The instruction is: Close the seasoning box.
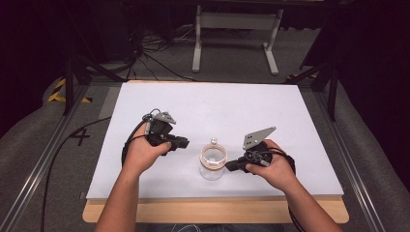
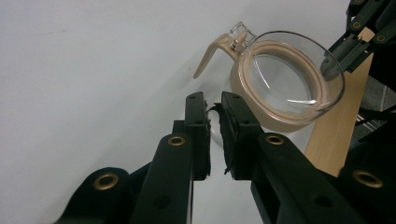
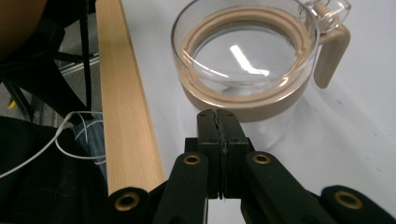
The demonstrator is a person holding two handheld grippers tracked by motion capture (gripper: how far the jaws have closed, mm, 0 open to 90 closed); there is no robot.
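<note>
Left gripper: the jaws stand a narrow gap apart with nothing between them, their worn pads bare, and point toward the jar from just beside it without touching. Right gripper: the jaws are pressed flat together, empty, their tips close to the jar's tan collar; whether they touch the glass cannot be told. In the high view the left gripper and the right gripper flank the jar from opposite sides, each carried in one of the person's hands.

Progress, as a judgement: the work appears to be at the approach stage. The jar is ungripped, and every step of grasping, steadying or shifting it is left to do. The right jaws would need to part before they could take the rim or the handle.

The jar stands upright on the white table, near the front edge and about midway between the left and right edges. It is clear glass with a tan band below the rim, a tan handle and a small clear catch above it. Its mouth is open, with no lid in place. Inside, the bottom shows through with only a light glint; it looks empty, though clear liquid cannot be ruled out.

A wooden strip runs along the table's front edge.
</note>
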